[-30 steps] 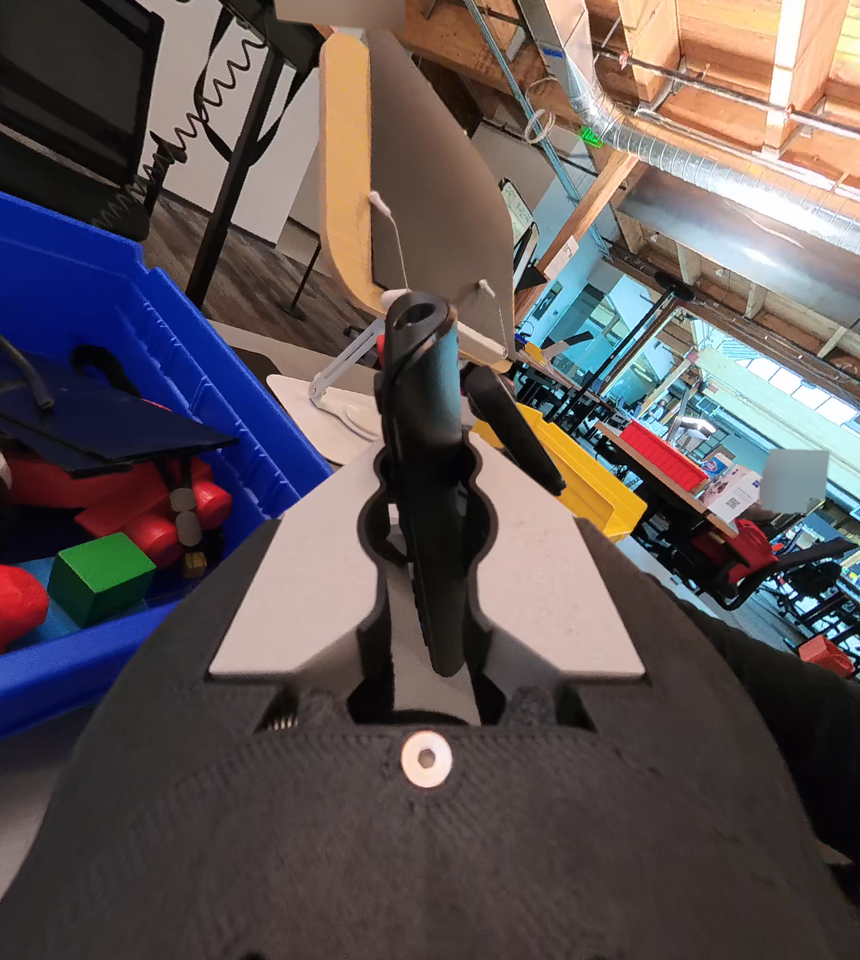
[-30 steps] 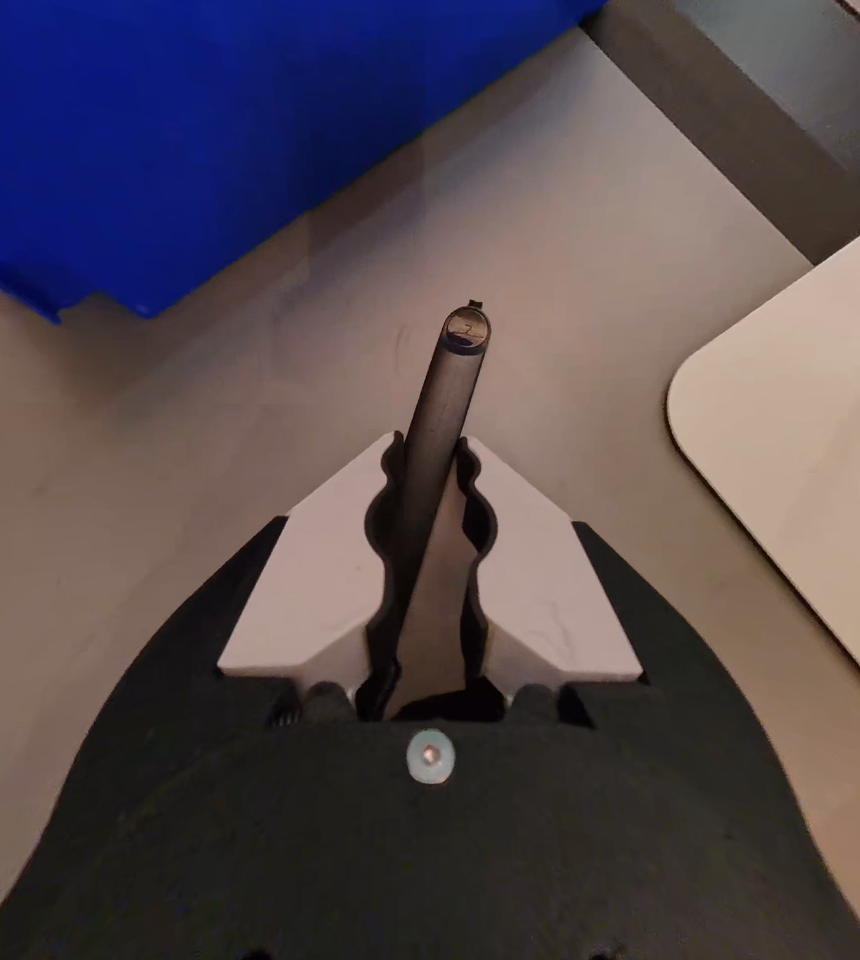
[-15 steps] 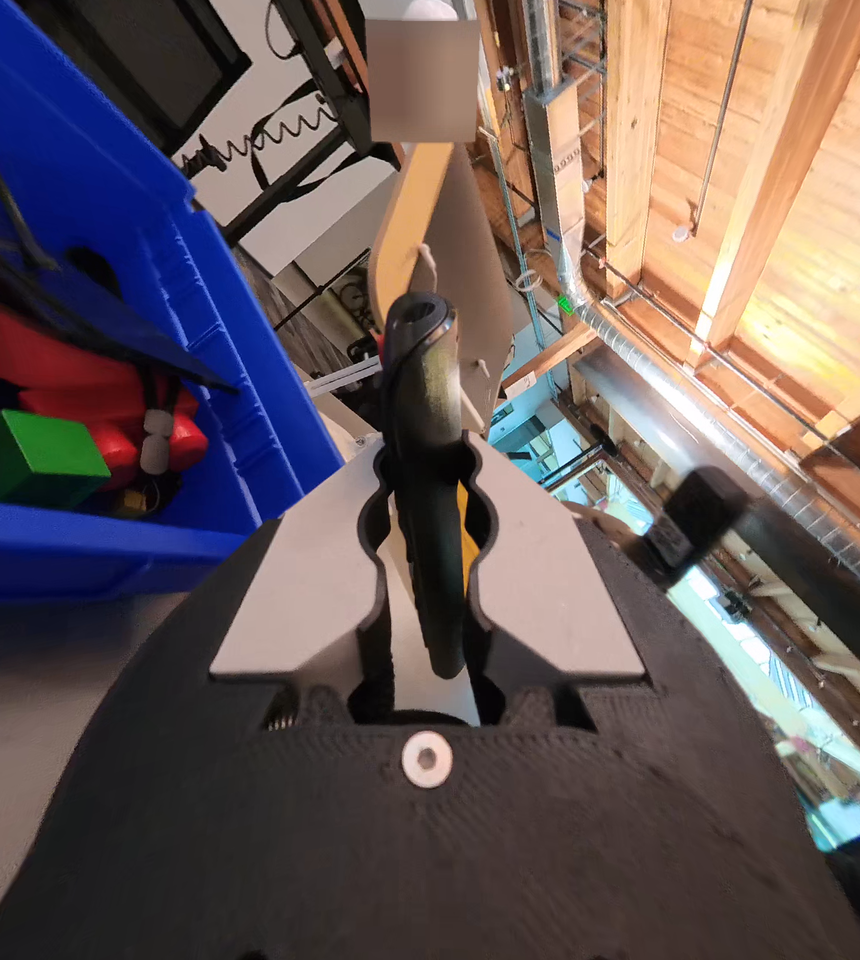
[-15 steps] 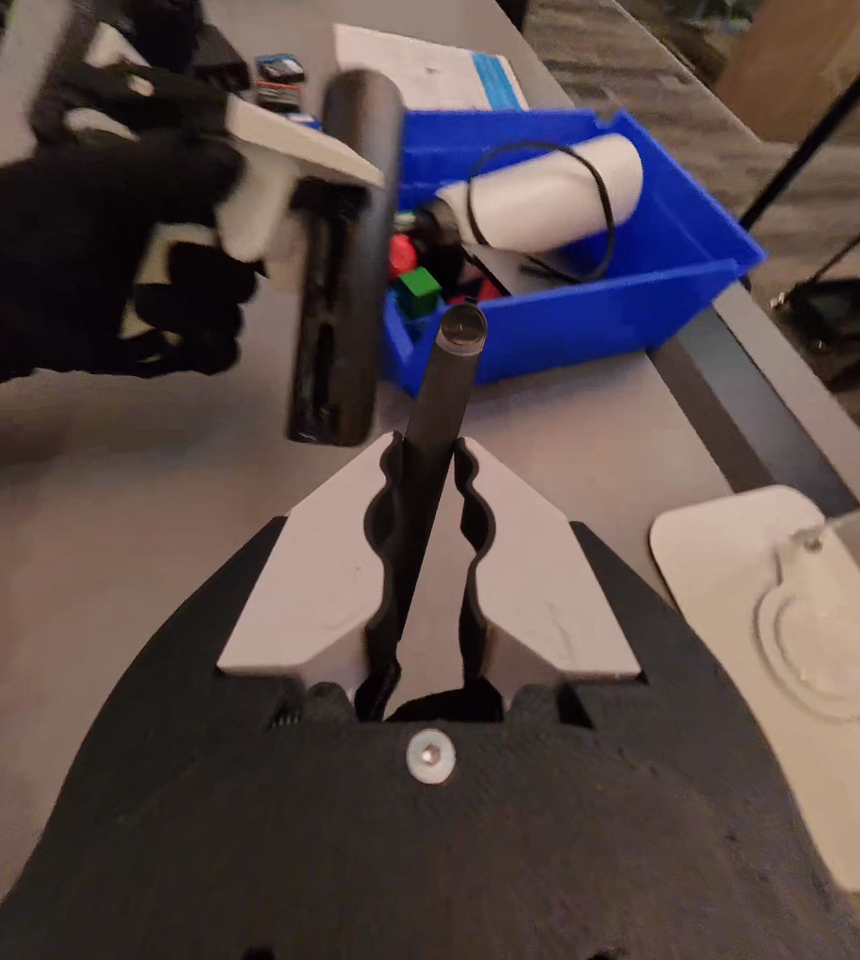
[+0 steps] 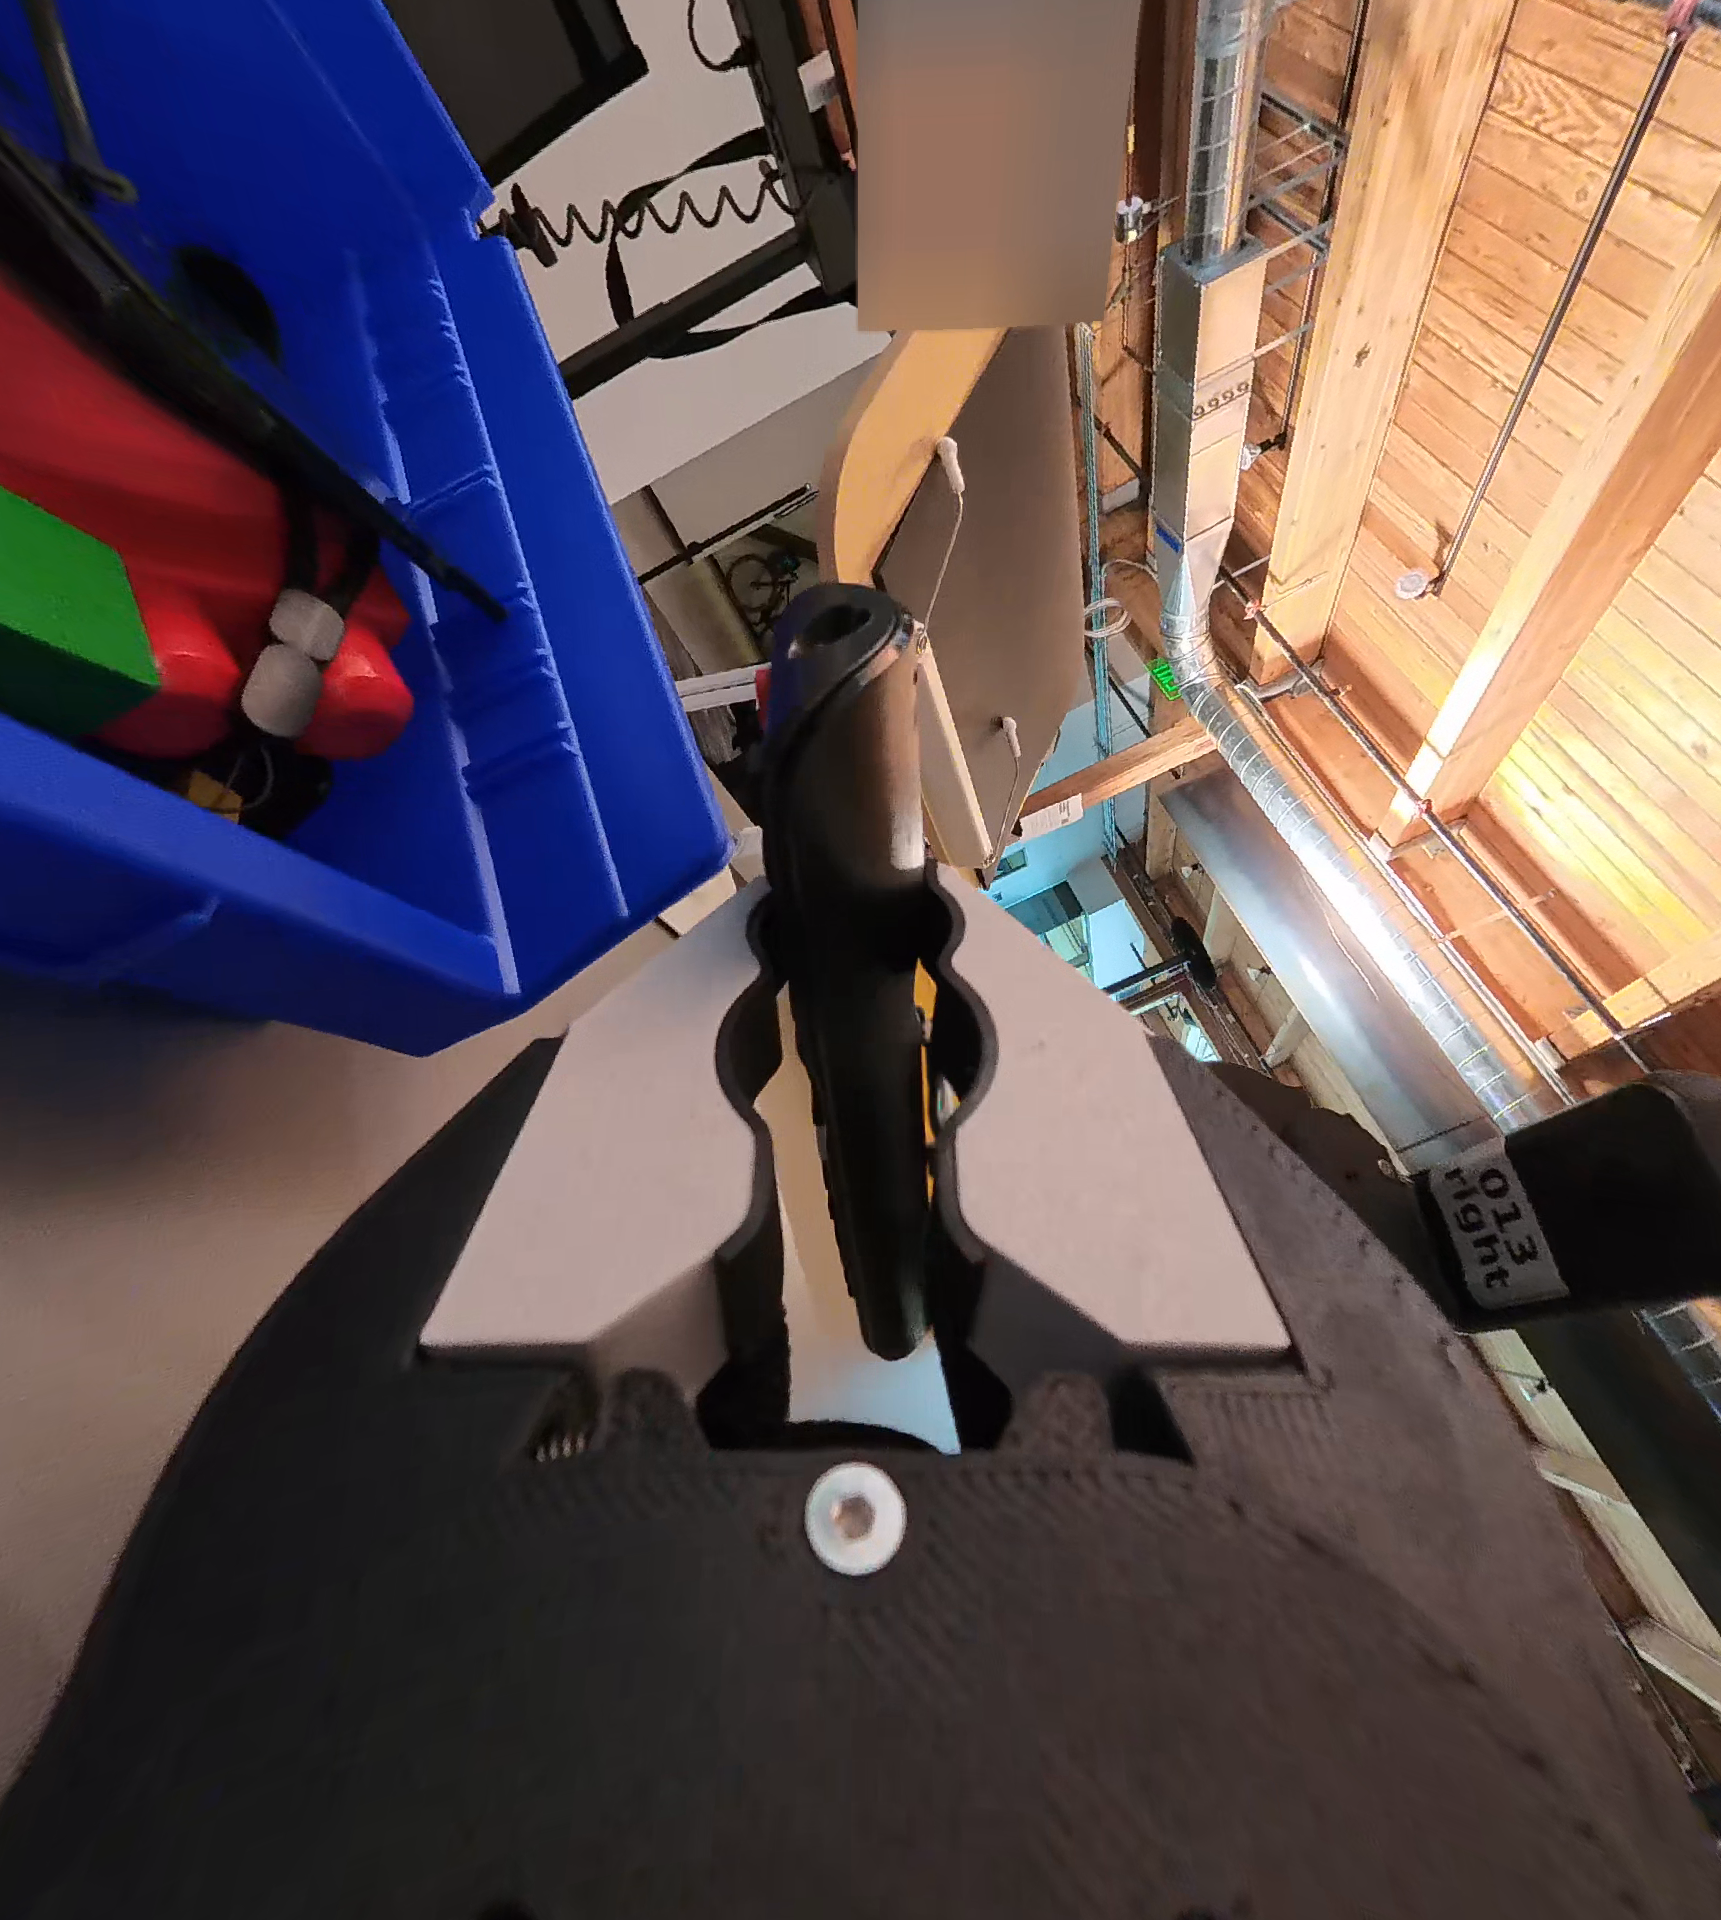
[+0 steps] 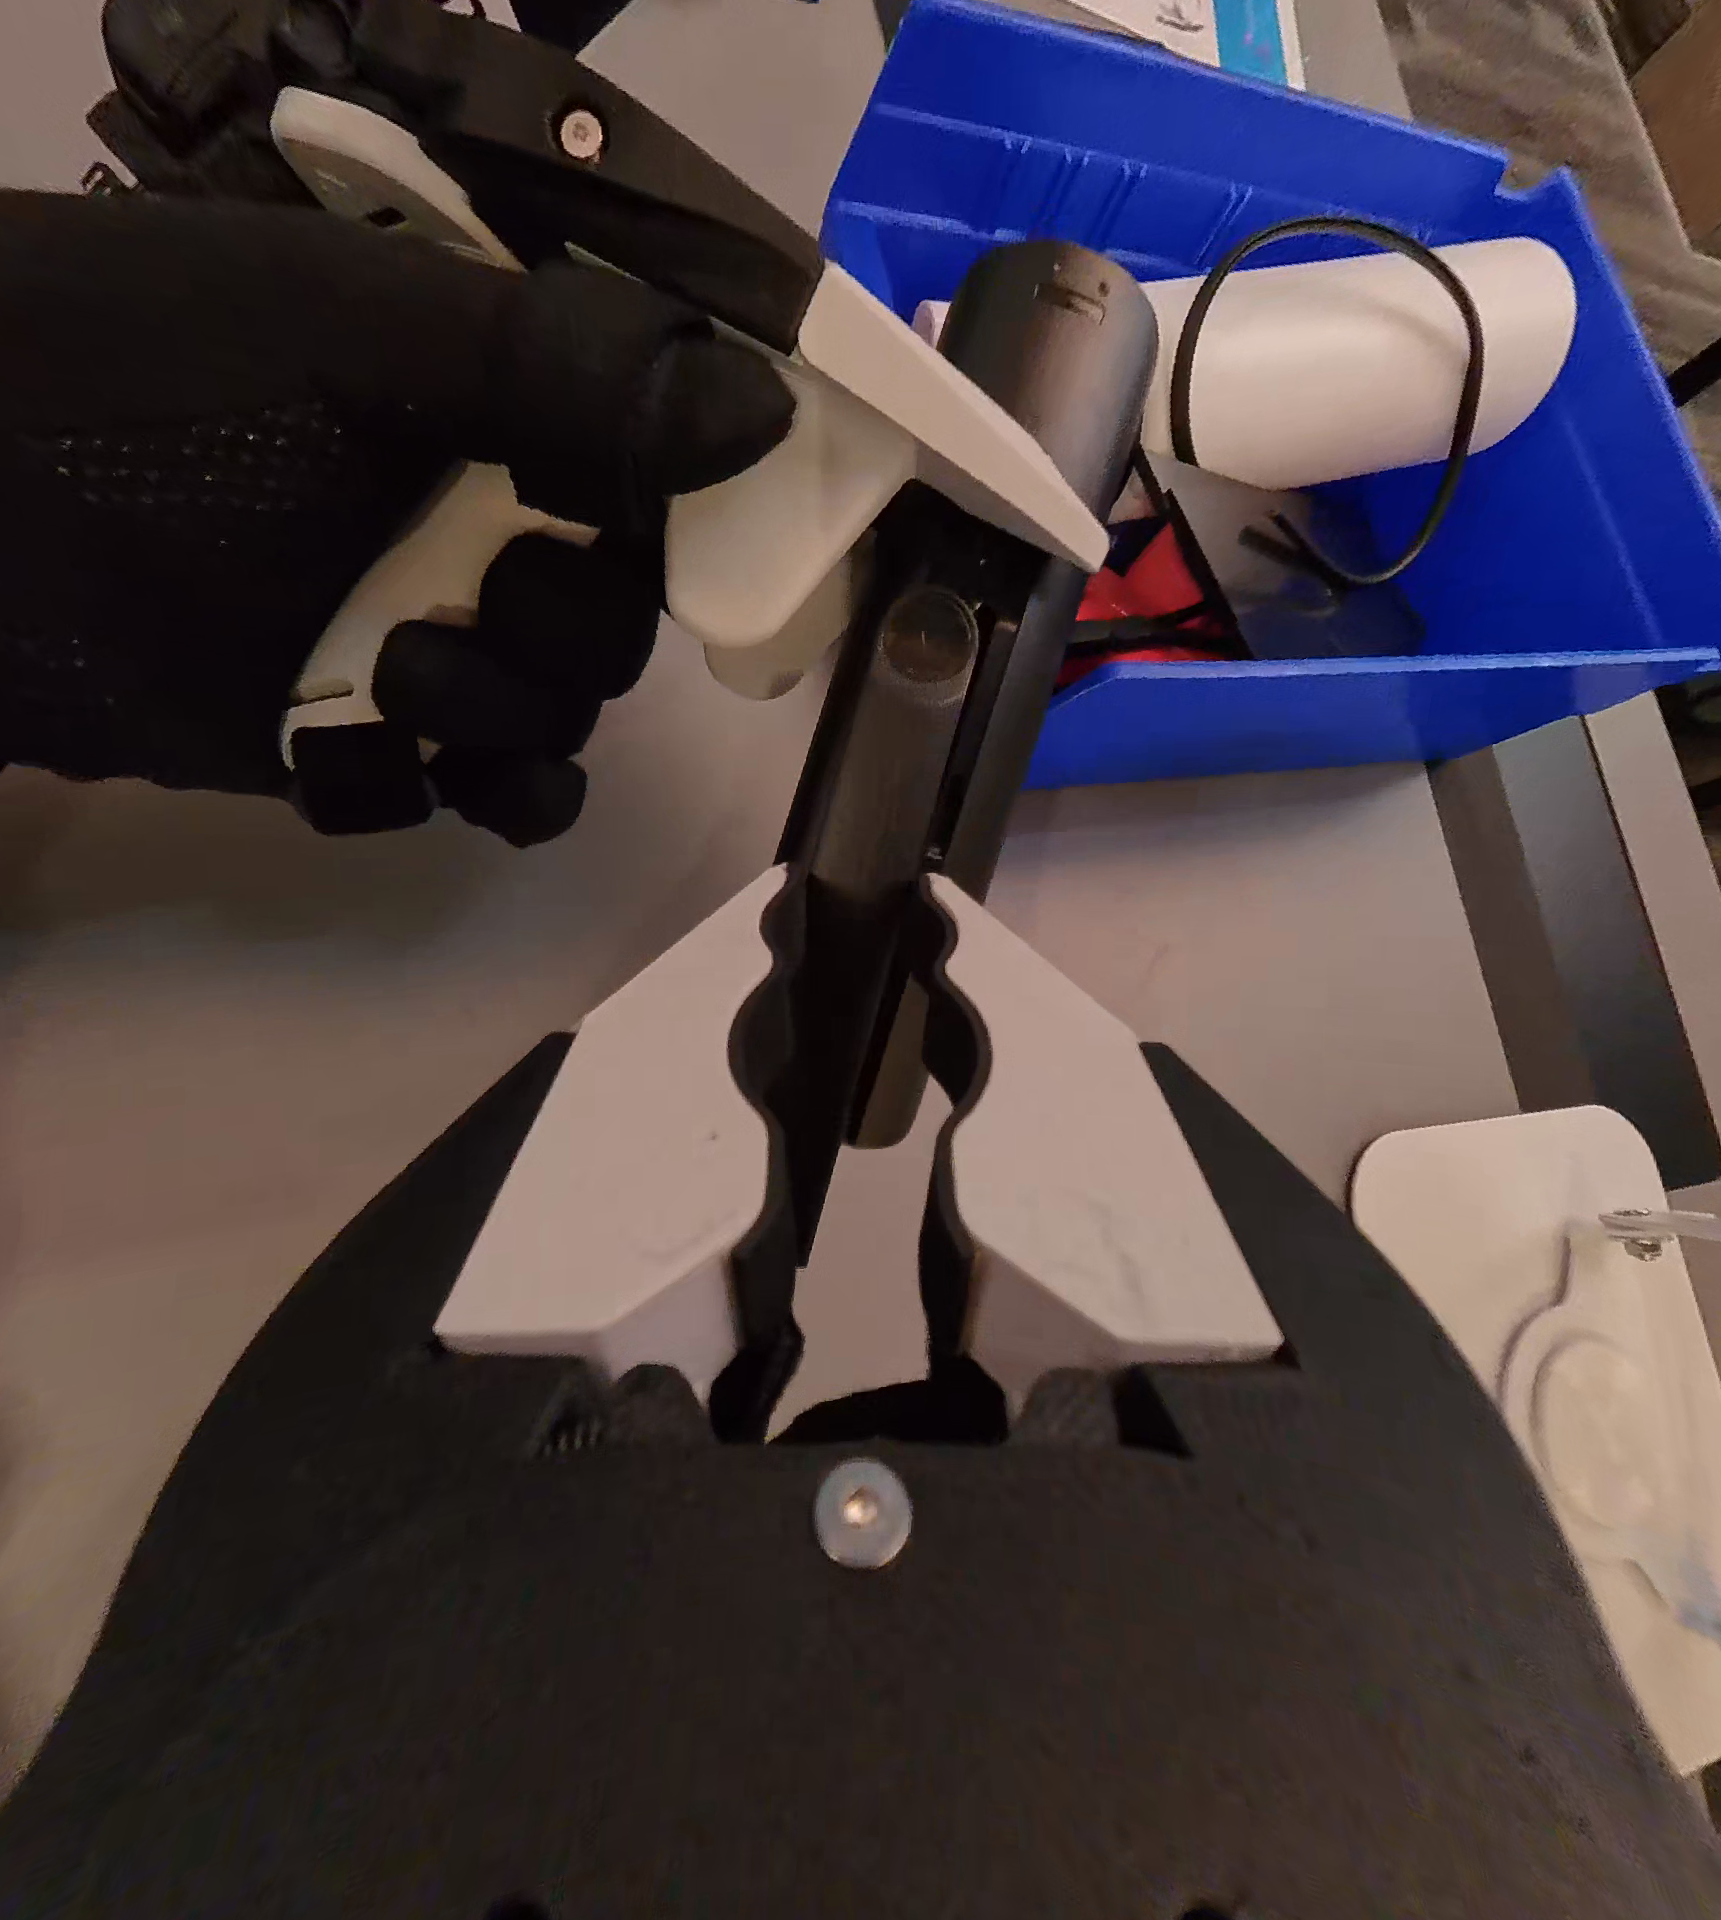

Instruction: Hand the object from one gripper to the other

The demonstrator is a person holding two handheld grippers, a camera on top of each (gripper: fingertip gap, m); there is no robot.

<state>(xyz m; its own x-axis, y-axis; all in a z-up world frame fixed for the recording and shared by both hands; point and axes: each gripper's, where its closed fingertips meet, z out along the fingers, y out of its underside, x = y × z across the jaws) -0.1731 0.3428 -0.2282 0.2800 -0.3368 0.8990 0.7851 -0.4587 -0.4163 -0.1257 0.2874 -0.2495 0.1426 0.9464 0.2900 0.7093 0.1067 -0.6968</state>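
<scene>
My left gripper (image 5: 851, 894) is shut on a thick black tube (image 5: 856, 1039) with a slot along its side, which stands up between the fingers. In the right wrist view a gloved hand (image 6: 212, 499) holds that gripper at upper left, its white finger (image 6: 939, 416) across the tube (image 6: 1043, 343). My right gripper (image 6: 856, 883) is shut on a thin dark rod (image 6: 897, 748). The rod's round end lies against the tube's slotted side. Whether it touches the tube I cannot tell. Part of the right gripper's black body (image 5: 1614, 1195) shows at the right of the left wrist view.
A blue bin (image 6: 1355, 707) stands on the grey table (image 6: 212, 1039) just behind the grippers, with a white roll (image 6: 1355, 364), a cable, red pieces and a green block (image 5: 4, 592). A white stand base (image 6: 1562, 1455) lies at the right near the table's edge. Tip to tip, the grippers are about 8 cm apart.
My right gripper swung up from facing the tabletop and closed in on the left gripper, bringing the rod up against the tube. The left gripper tilted further with the tube in it.
</scene>
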